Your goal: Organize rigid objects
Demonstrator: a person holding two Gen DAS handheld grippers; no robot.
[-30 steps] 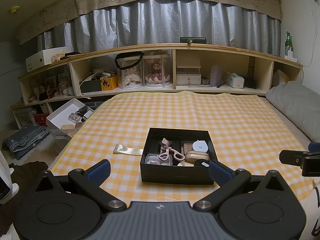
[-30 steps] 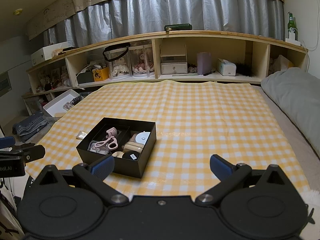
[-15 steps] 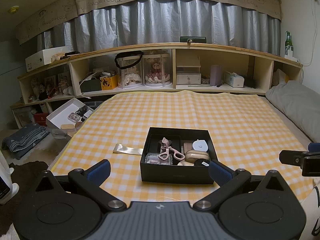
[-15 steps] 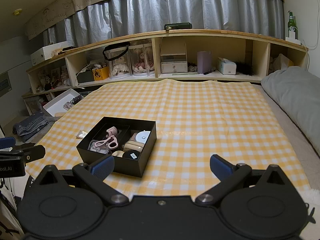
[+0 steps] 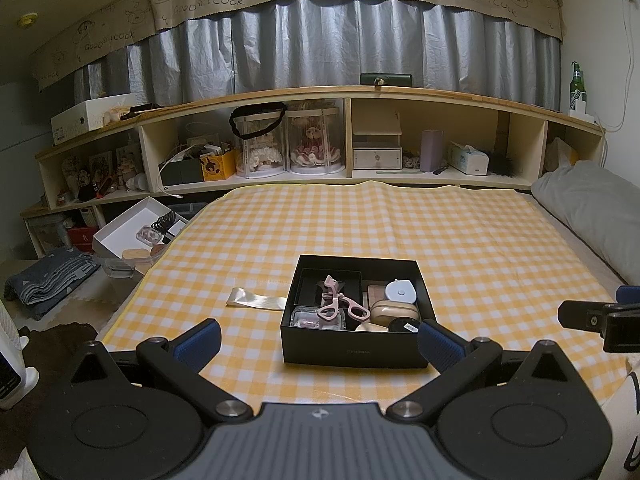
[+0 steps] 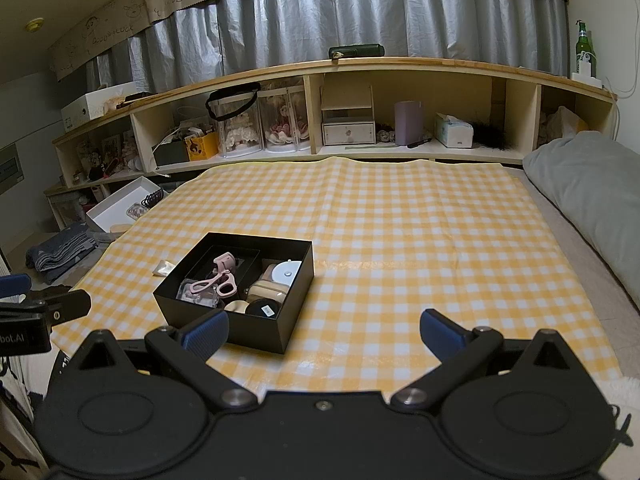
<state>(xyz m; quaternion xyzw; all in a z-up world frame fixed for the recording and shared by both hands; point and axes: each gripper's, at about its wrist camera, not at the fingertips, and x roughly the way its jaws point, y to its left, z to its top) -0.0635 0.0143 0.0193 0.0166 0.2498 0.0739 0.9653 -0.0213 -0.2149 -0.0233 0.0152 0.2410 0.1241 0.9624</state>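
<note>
A black open box (image 5: 352, 354) (image 6: 264, 330) sits on the yellow checked cloth (image 5: 400, 224) (image 6: 400, 240). Inside lie a pink eyelash curler (image 5: 340, 304) (image 6: 214, 278), a white round item (image 5: 400, 290) (image 6: 286, 270), a beige case (image 5: 394, 312) (image 6: 266, 290), a black round tin (image 5: 404, 325) (image 6: 262, 308) and a clear case (image 5: 306, 318). My left gripper (image 5: 318, 340) is open and empty just before the box. My right gripper (image 6: 324, 330) is open and empty, with the box at its left finger.
A cream ribbon strip (image 5: 256, 299) (image 6: 164, 268) lies left of the box. A grey pillow (image 5: 592, 208) (image 6: 588, 188) lies at the right. A wooden shelf unit (image 5: 360, 96) runs along the back. A white tray (image 5: 132, 226) with small items sits off the left edge.
</note>
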